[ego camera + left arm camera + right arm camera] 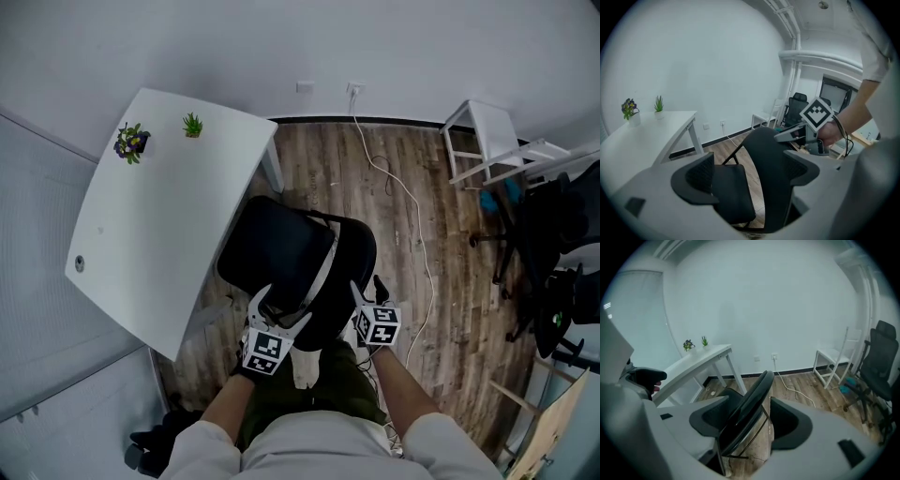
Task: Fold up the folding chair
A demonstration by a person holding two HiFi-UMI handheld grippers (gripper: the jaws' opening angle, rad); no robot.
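The folding chair [291,253] stands unfolded on the floor just beside the table [159,216], its seat [272,246] toward the table and its backrest [349,267] on the side away from it, next to me. My left hand-held gripper [272,314] is released: its 2 jaws stand apart, straddling the backrest top at the end nearer the table, with no pad visibly pressing. My right hand-held gripper [364,300] is also released, jaws astride the backrest edge at the end farther from the table, with a gap showing beside 1 pad. To do this step well, I judge that both sets of pads should seat squarely on the backrest and close firmly before any push. The backrest should then be driven toward the seat evenly from both ends, so the frame does not twist or skid toward the table. Both my forearms reach forward and down, with the marker cubes facing up and the jaws angled downward.
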